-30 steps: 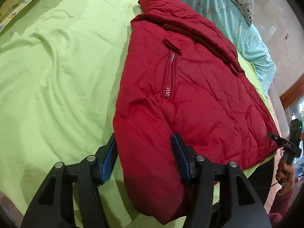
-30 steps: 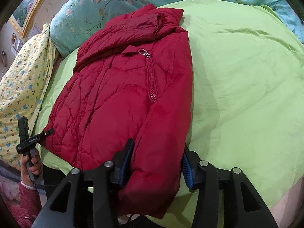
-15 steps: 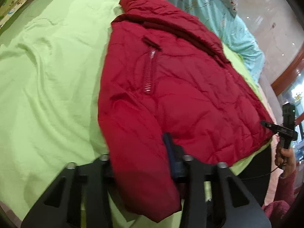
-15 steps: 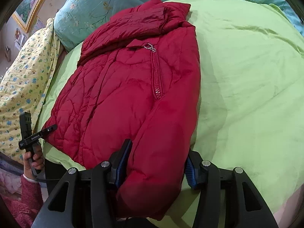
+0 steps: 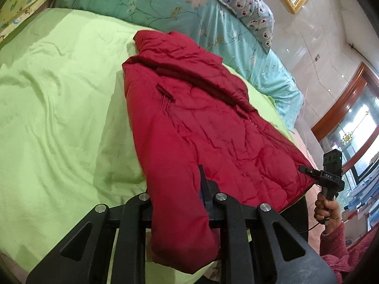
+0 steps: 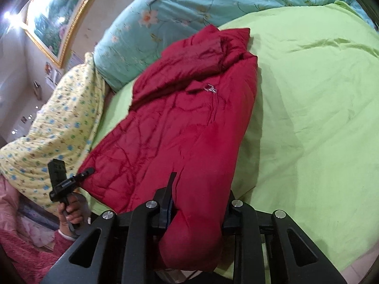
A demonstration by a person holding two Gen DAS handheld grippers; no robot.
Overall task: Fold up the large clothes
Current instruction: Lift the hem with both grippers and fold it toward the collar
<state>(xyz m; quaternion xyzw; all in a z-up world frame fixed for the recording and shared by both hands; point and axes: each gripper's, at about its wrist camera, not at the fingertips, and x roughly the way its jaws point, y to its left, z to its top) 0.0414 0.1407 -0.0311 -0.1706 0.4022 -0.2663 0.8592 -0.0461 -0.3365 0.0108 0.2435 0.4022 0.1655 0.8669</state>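
Note:
A red puffer jacket (image 5: 203, 127) lies flat on the green sheet (image 5: 59, 118), collar toward the pillows. My left gripper (image 5: 176, 189) has the jacket's left sleeve (image 5: 177, 224) between its jaws; they are closing and pinch the padding, and the cuff hangs over the bar. The left finger is hidden by the cloth. In the right wrist view the jacket (image 6: 180, 123) shows the same way. My right gripper (image 6: 200, 194) is closing on the right sleeve (image 6: 196, 232) and squeezes it.
Teal floral bedding (image 5: 146, 2) and a spotted pillow (image 5: 246, 4) lie at the head of the bed. A yellow patterned quilt (image 6: 52, 130) lies left. A hand (image 5: 327, 206) in a pink sleeve holds a black handle at the jacket's right corner. The bed edge is just below the grippers.
Both grippers' jaws have closed in from wide apart onto the sleeves. Both views have tilted up and risen, showing more of the pillows and wall. The sleeve ends are bunched and lifted.

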